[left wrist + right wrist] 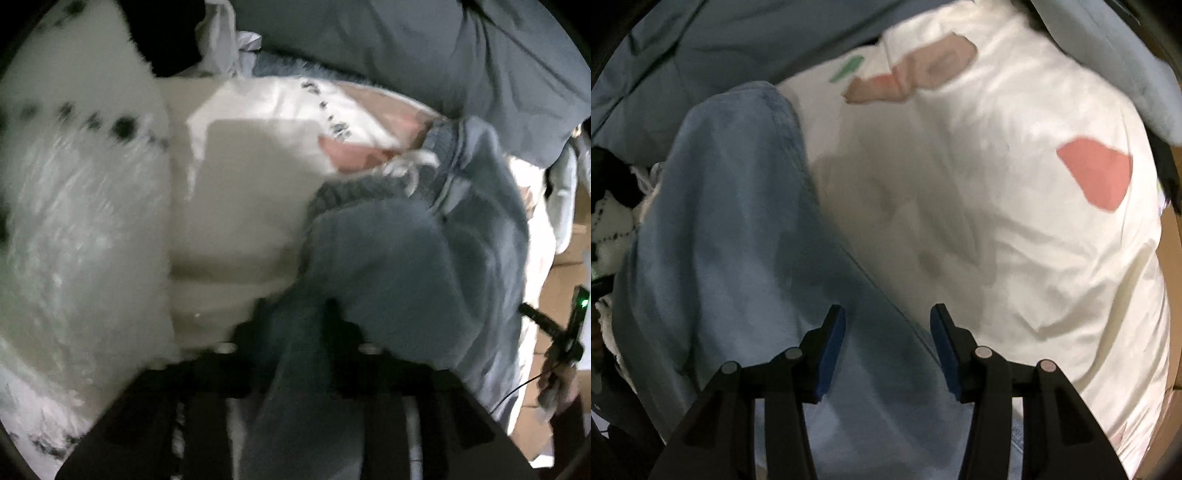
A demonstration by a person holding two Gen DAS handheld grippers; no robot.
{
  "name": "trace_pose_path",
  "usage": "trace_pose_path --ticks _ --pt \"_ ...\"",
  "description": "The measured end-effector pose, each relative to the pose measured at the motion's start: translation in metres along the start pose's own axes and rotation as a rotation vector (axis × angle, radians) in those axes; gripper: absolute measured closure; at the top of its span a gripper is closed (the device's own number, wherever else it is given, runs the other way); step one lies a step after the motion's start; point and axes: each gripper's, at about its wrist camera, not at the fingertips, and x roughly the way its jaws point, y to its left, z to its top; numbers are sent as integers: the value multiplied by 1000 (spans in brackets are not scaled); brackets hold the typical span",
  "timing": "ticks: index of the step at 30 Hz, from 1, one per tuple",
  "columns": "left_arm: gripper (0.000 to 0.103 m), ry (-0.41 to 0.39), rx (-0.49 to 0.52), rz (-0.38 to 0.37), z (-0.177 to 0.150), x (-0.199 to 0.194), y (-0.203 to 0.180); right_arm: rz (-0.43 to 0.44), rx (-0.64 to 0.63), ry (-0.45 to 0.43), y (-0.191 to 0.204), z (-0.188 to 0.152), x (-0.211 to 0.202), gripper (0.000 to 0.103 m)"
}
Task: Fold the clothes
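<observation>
Left wrist view. Jeans (399,251): pale blue denim, frayed white threads near the waistband, bunched and blurred. One fold runs down between the fingers of the left claw (295,314), which is clamped on it; the rest spreads ahead and to the right over a white bedsheet (240,177) with pink patches. White plastic bag (74,221), black-dotted, to the left. Grey quilt (406,48) beyond. Right claw (561,332) at the far right edge, green light showing, its state unreadable here.

Right wrist view. Right claw (888,325): blue-padded fingers apart, gripping nothing, over the edge of the jeans (738,206). Bedsheet (1015,184) to the right; quilt (701,44) behind.
</observation>
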Motion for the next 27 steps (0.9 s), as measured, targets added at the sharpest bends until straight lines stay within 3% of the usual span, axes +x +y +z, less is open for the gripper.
trace_pose_path --ticks 5,10,12,14,16,18,25,27 --pt "45 20 -35 -37 -10 4 1 -14 -25 37 -3 -3 16 58" --pt "45 59 11 -52 -18 8 -11 -7 -45 49 -6 -8 23 57" --pt "45 81 -6 -82 -20 11 -10 -15 -65 52 -5 -8 21 67" --pt "45 91 -6 -104 -25 10 -12 -27 -87 54 -3 -9 17 92" --pt "47 100 3 -124 -30 9 -14 -35 -99 46 -2 -9 10 96" --pt "63 107 19 -152 -34 8 -19 -51 -111 36 -2 -10 0 97" --pt "79 71 56 -161 -41 -4 -34 -141 -119 27 -7 -13 -31 98" --pt "91 43 81 -155 -42 -13 -38 -173 -104 28 -13 -16 -37 98"
